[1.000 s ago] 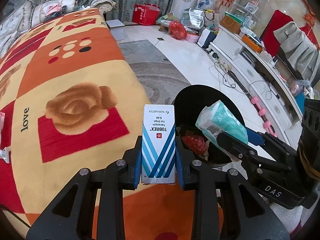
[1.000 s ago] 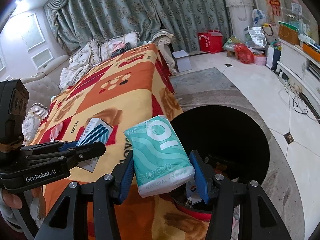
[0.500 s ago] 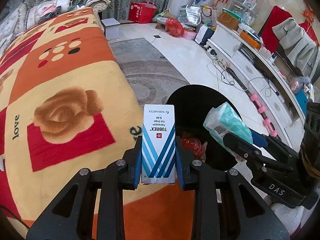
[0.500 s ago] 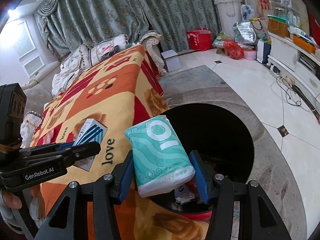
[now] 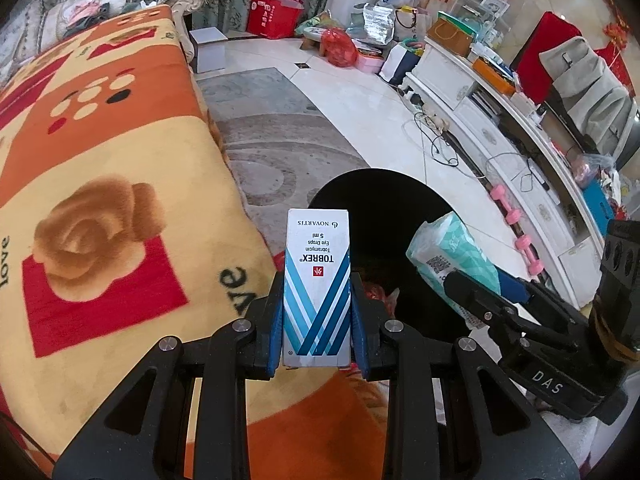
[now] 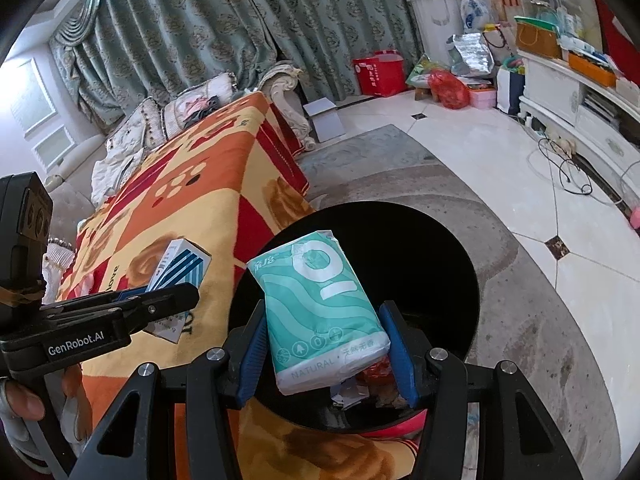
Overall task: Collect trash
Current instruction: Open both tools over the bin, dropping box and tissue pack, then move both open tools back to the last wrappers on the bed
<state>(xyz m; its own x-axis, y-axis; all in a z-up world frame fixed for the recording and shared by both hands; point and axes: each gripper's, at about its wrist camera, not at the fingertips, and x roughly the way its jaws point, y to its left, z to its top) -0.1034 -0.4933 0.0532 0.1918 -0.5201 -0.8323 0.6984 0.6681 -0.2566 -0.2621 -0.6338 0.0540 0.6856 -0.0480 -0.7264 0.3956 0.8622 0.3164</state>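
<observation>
Right wrist view: right gripper (image 6: 326, 344) grasps the tissue pack (image 6: 320, 308) above the black bin (image 6: 460, 264). Left gripper (image 5: 317, 332) is clenched on the eye-drop box (image 5: 317, 284), near bin edge w/ blanket (image 5: 100, 168) below. Pls centre each over the opening before release.

You can read "TOBREX", "NOVARTIS", "5 ml" on the white-and-blue striped carton (image 5: 317, 286); "NATURAL" on the teal tissue pack (image 6: 322, 312); "GenRobot.AI" on the black left gripper (image 6: 168, 300).
</observation>
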